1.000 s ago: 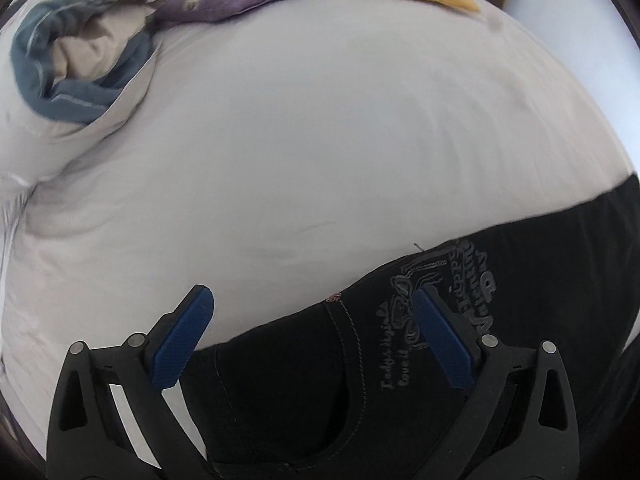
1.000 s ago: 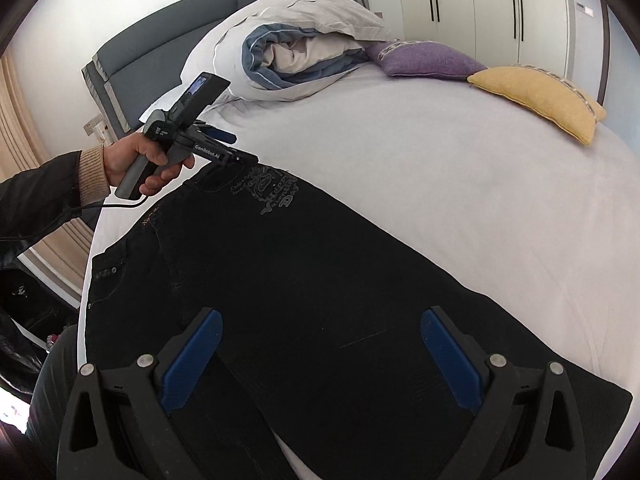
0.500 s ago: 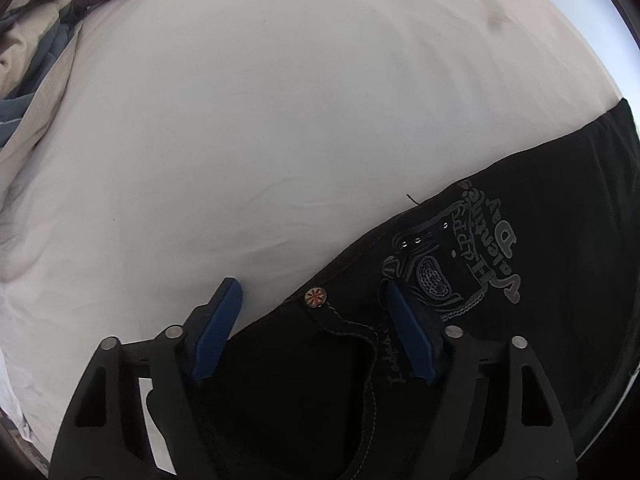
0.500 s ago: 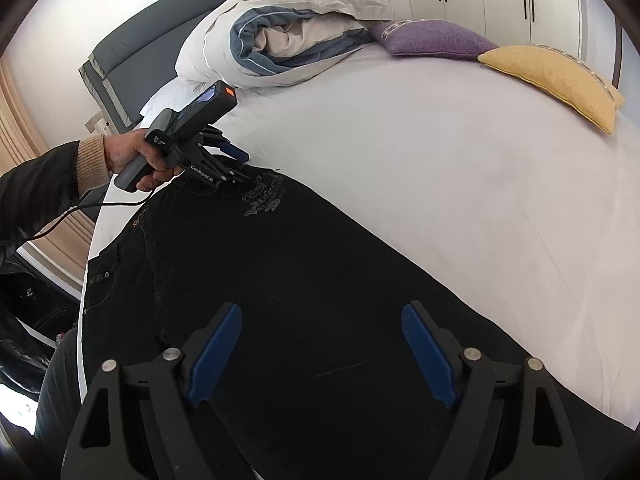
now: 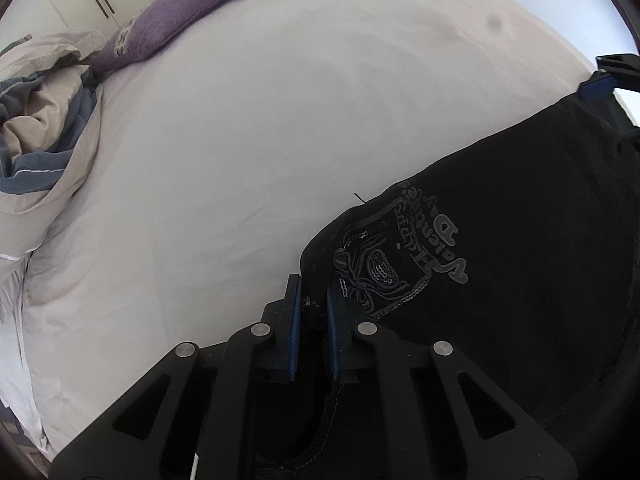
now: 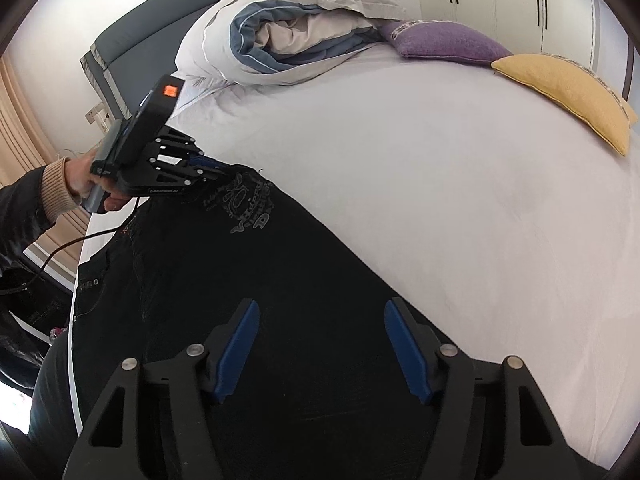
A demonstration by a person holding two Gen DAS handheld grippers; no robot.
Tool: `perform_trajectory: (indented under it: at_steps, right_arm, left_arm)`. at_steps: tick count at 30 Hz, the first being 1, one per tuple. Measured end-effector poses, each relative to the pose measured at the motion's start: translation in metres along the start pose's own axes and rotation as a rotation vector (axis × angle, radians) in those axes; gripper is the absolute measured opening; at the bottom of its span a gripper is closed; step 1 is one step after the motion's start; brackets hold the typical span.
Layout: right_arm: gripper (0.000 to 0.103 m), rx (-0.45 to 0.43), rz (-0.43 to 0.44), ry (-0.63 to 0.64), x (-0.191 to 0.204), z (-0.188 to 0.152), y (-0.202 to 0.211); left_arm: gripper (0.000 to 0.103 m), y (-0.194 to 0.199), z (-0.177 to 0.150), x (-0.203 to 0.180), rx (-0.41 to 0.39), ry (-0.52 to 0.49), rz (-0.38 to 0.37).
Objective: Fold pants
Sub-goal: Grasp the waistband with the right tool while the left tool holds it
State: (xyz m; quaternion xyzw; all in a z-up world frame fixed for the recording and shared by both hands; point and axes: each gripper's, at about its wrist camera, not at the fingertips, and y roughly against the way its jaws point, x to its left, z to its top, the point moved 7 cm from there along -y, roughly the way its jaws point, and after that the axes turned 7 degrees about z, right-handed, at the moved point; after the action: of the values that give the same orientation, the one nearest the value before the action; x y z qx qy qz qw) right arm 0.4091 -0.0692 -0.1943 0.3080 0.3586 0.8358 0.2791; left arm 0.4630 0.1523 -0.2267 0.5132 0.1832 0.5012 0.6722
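A pair of black denim pants with a grey printed emblem lies spread flat along the near edge of the bed, which is covered in a pale grey sheet, waist end toward the grey padded headboard.

The left wrist view shows the left tongs from close by: their blue pads have just been closing and now stand pressed together on the waistband edge of the pants, black cloth pinched between them beside the emblem. Only at this view's far right edge does a blue tip of the other tool show, cut off by the frame.

The right wrist view shows what the first cannot: the person's left hand in a tan cuff and dark sleeve, holding the left tool by its handle at the waist corner, a cable trailing from it. The right tongs have just been narrowing; their blue pads stand apart over the leg of the pants, and whether they touch the cloth is hard to make out.

A rolled white and blue duvet lies at the head of the bed, with a purple cushion and a yellow cushion along the far edge. The hems of the pants are hidden below the right tongs.
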Motion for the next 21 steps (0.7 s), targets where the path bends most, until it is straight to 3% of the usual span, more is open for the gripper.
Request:
perform_trajectory:
  at_steps: [4, 9, 10, 17, 19, 21]
  right_arm:
    - [0.06, 0.031, 0.0, 0.045, 0.002, 0.018, -0.017]
    - [0.051, 0.116, -0.002, 0.097, 0.005, 0.032, -0.051]
    - [0.05, 0.128, -0.006, 0.107, 0.006, 0.033, -0.056]
    - [0.05, 0.19, -0.045, 0.169, 0.011, 0.037, -0.082]
    - [0.036, 0.205, -0.048, 0.185, 0.013, 0.035, -0.086]
    - [0.028, 0.219, -0.044, 0.195, 0.018, 0.035, -0.088]
  left_arm:
    - [0.01, 0.026, -0.002, 0.016, -0.07, -0.003, 0.024]
    - [0.01, 0.056, -0.02, -0.001, -0.13, -0.012, 0.051]
    - [0.01, 0.071, -0.021, -0.017, -0.142, -0.021, 0.056]
    - [0.01, 0.109, -0.031, -0.024, -0.201, -0.037, 0.073]
    - [0.01, 0.114, -0.034, -0.023, -0.204, -0.032, 0.069]
    - [0.01, 0.115, -0.037, -0.023, -0.206, -0.031, 0.065]
